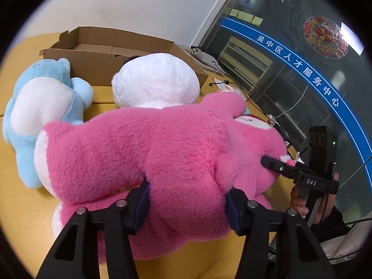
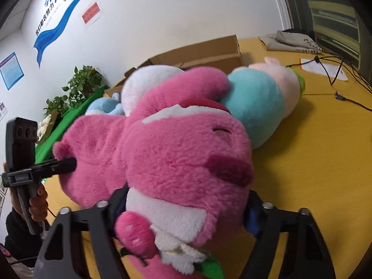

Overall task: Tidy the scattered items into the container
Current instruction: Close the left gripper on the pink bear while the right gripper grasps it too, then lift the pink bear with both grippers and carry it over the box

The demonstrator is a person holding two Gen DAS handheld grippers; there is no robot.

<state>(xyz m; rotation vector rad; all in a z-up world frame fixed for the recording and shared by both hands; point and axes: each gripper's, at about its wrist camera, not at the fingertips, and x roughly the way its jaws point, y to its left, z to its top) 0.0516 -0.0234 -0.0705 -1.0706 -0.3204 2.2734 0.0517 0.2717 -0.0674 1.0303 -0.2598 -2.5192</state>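
Observation:
A big pink plush bear lies on the yellow table. My left gripper is shut on the bear's body, one pad on each side. My right gripper is shut on the bear's head, and it also shows in the left wrist view against the bear's far end. The left gripper shows in the right wrist view against the bear's leg. An open cardboard box stands behind the toys.
A white plush and a light blue plush lie between the bear and the box. A teal and pale pink plush lies behind the bear's head. Cables, a paper sheet and a grey cloth bag lie at the table's far right.

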